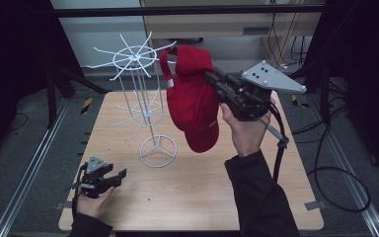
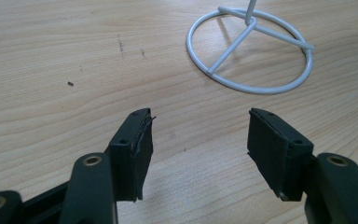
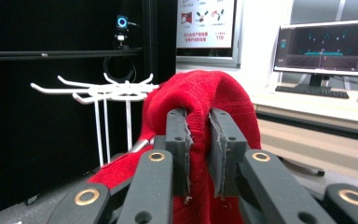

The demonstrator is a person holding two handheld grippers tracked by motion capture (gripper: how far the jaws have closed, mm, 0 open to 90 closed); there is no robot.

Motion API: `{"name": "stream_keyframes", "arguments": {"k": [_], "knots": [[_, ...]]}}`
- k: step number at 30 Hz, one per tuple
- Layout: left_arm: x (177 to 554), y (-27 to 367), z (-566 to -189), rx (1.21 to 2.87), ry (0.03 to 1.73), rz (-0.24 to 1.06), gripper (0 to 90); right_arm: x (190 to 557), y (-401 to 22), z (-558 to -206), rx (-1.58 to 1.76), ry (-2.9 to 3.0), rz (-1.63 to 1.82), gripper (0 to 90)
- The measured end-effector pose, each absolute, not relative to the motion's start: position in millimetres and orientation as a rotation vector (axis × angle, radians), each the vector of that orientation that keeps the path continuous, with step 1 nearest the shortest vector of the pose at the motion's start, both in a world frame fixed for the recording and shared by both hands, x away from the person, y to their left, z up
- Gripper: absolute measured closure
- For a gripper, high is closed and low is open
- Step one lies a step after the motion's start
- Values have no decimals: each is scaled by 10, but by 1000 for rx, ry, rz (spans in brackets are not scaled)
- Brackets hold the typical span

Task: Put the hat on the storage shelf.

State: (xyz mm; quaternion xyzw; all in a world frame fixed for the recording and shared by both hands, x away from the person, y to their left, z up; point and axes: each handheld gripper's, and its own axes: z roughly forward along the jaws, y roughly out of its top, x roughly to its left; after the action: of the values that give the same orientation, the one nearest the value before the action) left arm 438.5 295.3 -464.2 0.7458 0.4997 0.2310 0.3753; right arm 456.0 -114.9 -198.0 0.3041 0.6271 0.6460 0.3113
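A red cap (image 1: 193, 98) hangs in the air over the table's middle, brim pointing down, with my right gripper (image 1: 214, 79) shut on its upper edge. In the right gripper view the red cap (image 3: 200, 100) is pinched between the two black jaws of my right gripper (image 3: 198, 135). A white wire hat stand (image 1: 143, 106) with spoke arms at the top rises just left of the cap. My left gripper (image 1: 116, 176) rests low at the table's front left, open and holding nothing. In the left gripper view my left gripper (image 2: 198, 140) points toward the stand's ring base (image 2: 251, 49).
The wooden table (image 1: 197, 192) has bare surface in front of and right of the stand. Cables trail on the floor at the right. In the right gripper view a monitor (image 3: 326, 46) and a keyboard sit on a desk behind the cap.
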Motion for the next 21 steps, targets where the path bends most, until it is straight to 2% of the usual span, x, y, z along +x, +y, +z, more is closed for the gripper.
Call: {"name": "stream_keyframes", "arguments": {"k": [21], "knots": [[4387, 2945, -4644, 1911, 1277, 592, 402, 4780, -1085, -2554, 900, 1812, 1687, 773]]}}
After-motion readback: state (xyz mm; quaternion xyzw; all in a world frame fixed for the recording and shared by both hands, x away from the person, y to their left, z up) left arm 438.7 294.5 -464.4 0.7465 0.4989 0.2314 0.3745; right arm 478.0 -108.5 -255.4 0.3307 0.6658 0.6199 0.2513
